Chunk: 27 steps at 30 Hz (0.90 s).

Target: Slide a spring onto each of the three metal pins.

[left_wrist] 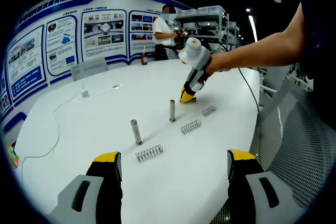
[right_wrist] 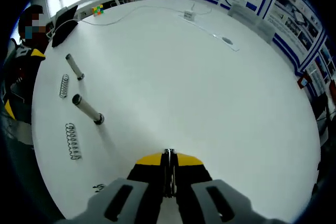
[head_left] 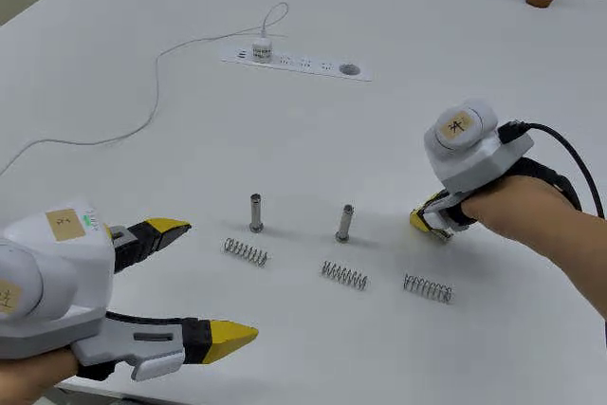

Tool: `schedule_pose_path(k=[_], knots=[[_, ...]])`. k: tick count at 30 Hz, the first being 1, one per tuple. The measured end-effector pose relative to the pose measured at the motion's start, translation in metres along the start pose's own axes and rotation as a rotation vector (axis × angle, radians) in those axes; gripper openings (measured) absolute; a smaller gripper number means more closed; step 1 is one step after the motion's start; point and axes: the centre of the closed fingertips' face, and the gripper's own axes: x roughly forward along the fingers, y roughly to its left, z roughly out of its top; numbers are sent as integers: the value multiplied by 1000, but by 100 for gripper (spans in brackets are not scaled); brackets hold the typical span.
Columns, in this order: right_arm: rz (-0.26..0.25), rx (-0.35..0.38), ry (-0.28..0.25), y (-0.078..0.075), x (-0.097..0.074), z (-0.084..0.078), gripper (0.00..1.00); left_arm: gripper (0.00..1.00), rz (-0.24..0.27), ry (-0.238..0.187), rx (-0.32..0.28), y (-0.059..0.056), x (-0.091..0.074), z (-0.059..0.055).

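three springs (head_left: 343,275) lie in a row on the white table (head_left: 379,139), two metal pins (head_left: 255,212) upright just behind them. the right gripper (head_left: 432,222) pinches a third pin (right_wrist: 168,171); the left gripper (head_left: 216,280) gapes wide nearby.

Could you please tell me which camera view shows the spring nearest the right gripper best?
The head view: the spring lies whole and sharp close to the right gripper. The left gripper view shows it small and distant; the right gripper view has at most a sliver at its lower left.
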Motion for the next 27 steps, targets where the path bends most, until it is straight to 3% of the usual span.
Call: schedule_pose_path(k=[5, 11, 20, 27], knots=[[25, 53, -34, 2, -6, -3, 9, 84, 3, 3, -1, 1, -2, -1], [33, 79, -89, 7, -25, 2, 9, 84, -1, 7, 5, 2, 0, -1], [30, 84, -161, 16, -43, 12, 9, 84, -7, -1, 13, 0, 0, 2], [29, 103, -176, 22, -53, 7, 9, 84, -3, -2, 14, 1, -2, 3]])
